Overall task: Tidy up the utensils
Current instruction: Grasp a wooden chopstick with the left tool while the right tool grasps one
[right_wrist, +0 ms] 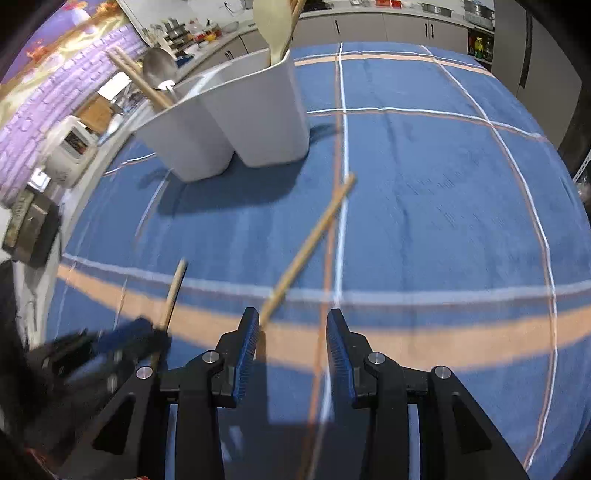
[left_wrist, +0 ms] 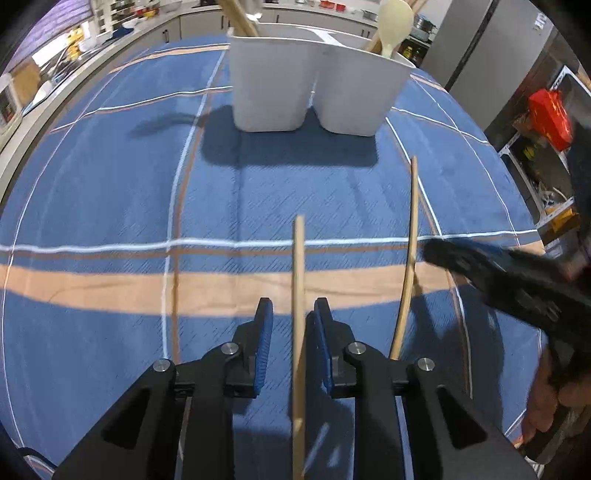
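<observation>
Both tongs are built alike. The left tongs (left_wrist: 290, 317) are formed of matte black angular plastic arms, with triangular cut-outs set near the base. Ridged blue pads (left_wrist: 266, 347) are fitted on the inner faces of the fingers. Round silver screws (left_wrist: 230, 348) are seen at the pivots. The same black arms, blue ribbing and silver screws are shown on the right tongs (right_wrist: 291, 328).

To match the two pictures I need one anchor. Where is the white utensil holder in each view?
Left wrist view: white utensil holder at the top centre, upright on the blue cloth.
Right wrist view: upper left.
Shared landmark: the cream spoon standing in it.
</observation>
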`<state>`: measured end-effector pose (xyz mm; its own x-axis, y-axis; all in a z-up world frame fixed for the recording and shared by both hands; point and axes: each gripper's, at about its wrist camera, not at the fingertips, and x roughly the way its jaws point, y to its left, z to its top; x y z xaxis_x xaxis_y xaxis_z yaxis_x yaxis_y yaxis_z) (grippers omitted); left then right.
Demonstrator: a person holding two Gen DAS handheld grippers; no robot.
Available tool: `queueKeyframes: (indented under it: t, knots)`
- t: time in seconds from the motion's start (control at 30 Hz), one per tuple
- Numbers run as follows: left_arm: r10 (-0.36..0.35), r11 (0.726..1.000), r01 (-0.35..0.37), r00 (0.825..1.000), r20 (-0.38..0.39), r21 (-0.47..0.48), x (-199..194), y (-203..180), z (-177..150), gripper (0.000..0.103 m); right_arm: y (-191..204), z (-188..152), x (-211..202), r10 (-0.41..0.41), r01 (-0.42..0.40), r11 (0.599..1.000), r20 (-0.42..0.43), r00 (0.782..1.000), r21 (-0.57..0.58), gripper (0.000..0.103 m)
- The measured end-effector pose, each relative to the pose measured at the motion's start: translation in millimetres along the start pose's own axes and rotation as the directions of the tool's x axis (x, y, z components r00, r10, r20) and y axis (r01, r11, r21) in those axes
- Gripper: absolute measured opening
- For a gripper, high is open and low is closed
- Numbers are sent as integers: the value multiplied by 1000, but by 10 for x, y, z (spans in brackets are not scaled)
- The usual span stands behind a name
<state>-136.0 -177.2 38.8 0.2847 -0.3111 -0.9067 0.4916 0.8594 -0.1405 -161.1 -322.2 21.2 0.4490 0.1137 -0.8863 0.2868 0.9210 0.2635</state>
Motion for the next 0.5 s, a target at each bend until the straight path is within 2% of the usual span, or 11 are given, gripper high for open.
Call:
queueKeyframes:
  t: [0.1,0.2,0.23,0.27,0.33,0.4,0.43,0.5]
  knots:
    - [12,1000,-12,1000,3,13,34,-25,59,22,142,268,155,-83,82,996,-8,997,-35,39]
    - [-12,1000,12,1000,3,-5,50,16,93,22,278,461,278,-177,174,981,-27,984,-80,23]
    - [-18,1000,19,1000,6,-7,51,24,95,22,319,499,312,-215,211,973,-31,976,-98,14]
    - [-24,1000,24,1000,12,-1,53,31,94,22,350,523,332,-245,240,963,-31,969,-122,14]
    - [-24,1000,23,1000,18,15,31,36,78,21,360,511,326,-250,241,958,-37,968,-155,12]
    - [-14,999,13,1000,21,29,40,42,70,6,339,450,300,-235,224,956,-40,971,-190,11]
    - [-27,999,26,999,19,26,41,58,70,6,331,405,278,-221,208,957,-46,974,-202,10]
    - [-53,999,53,999,10,1,42,108,59,6,244,282,192,-134,113,966,-75,988,-230,8]
